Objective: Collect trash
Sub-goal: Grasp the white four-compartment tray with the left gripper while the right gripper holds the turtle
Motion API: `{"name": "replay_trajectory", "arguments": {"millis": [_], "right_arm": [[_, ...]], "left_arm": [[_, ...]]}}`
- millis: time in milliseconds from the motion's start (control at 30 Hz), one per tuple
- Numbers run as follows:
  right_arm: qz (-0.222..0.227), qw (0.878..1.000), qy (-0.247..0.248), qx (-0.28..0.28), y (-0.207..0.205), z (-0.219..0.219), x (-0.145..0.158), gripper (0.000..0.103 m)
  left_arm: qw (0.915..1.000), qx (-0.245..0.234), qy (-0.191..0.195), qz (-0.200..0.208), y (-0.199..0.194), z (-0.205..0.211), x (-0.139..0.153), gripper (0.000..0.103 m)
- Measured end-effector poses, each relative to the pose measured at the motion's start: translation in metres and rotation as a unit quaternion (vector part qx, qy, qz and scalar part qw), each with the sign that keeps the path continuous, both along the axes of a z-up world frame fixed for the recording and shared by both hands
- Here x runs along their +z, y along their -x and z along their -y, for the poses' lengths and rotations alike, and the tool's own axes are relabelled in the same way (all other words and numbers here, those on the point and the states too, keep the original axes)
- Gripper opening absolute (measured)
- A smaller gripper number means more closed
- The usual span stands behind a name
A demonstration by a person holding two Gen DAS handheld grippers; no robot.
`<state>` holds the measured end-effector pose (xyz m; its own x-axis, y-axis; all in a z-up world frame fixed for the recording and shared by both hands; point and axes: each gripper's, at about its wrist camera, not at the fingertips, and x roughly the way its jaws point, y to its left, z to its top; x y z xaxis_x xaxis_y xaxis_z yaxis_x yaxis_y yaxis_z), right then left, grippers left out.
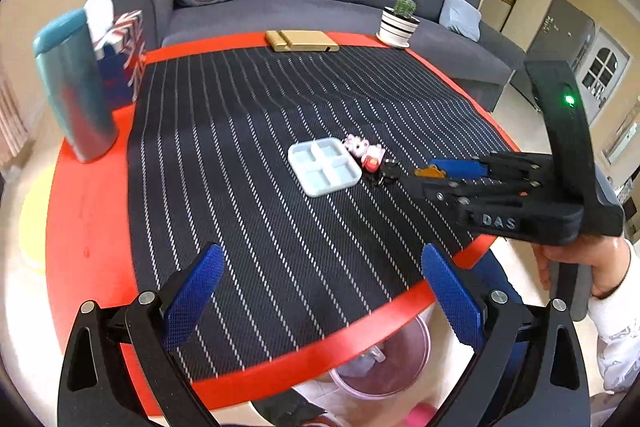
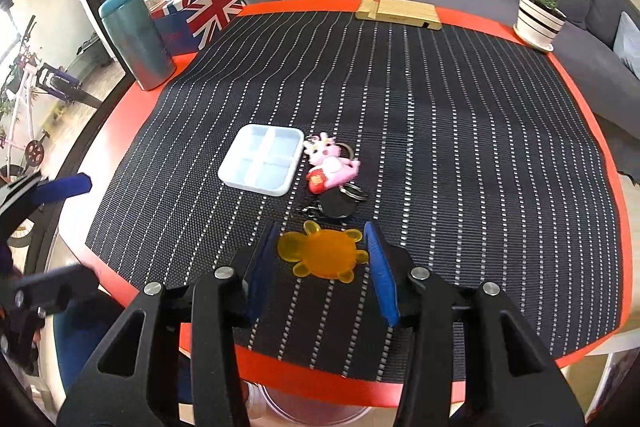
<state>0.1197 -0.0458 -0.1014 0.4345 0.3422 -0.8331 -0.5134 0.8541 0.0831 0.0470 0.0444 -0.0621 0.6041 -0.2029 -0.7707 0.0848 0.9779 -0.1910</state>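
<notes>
So the right claw (image 2: 322, 259) has its two blue pads either side of a flat orange see-through turtle-shaped piece (image 2: 322, 254), and it looks pinched: the left pad sits right against the turtle's head side and the right pad against its far side, nothing else between them. In the left wrist view you can see that same right claw (image 1: 430, 171) from the side with the orange bit (image 1: 429, 171) poking out at its tip, held near the right edge of the tabletop (image 1: 92, 211), though I can't tell if the turtle is lifted clear of the striped black mat (image 1: 280, 131) or not. The left claw (image 1: 320, 291) is spread wide with nothing in it, hanging over the near edge of the tabletop. Just past the turtle there's a black round key fob on rings (image 2: 338, 205), then a pink rabbit keychain (image 2: 330, 165), and touching or just beside that on the left a pale blue four-compartment tray (image 2: 262, 159), all roughly mid-mat. Far left corner has a teal tumbler (image 2: 136, 39) and a Union Jack tissue box (image 2: 200, 13), far edge has a wooden phone stand (image 2: 398, 11), far right corner a little cactus pot (image 2: 538, 19). Below the near edge there's a clear pinkish bin (image 1: 380, 367) on the floor. A hand (image 1: 576, 267) in a white sleeve grips the right tool's handle.
</notes>
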Motion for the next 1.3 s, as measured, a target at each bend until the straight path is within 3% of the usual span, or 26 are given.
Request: {"name": "replay_trajectory", "arguments": {"millis": [433,1300], "right_arm": [[-0.002,1.000,-0.013,-0.010,-0.001,0.027,0.006,0.044],[-0.018,0.999,-0.027,-0.024,-0.009,0.050,-0.002,0.044]], "left_arm": [[0.9989,-0.029,-0.027,-0.023,-0.057,0.008,0.000,0.095],[0.9858,-0.114,-0.067,-0.103,-0.130,0.024,-0.052,0.095]]}}
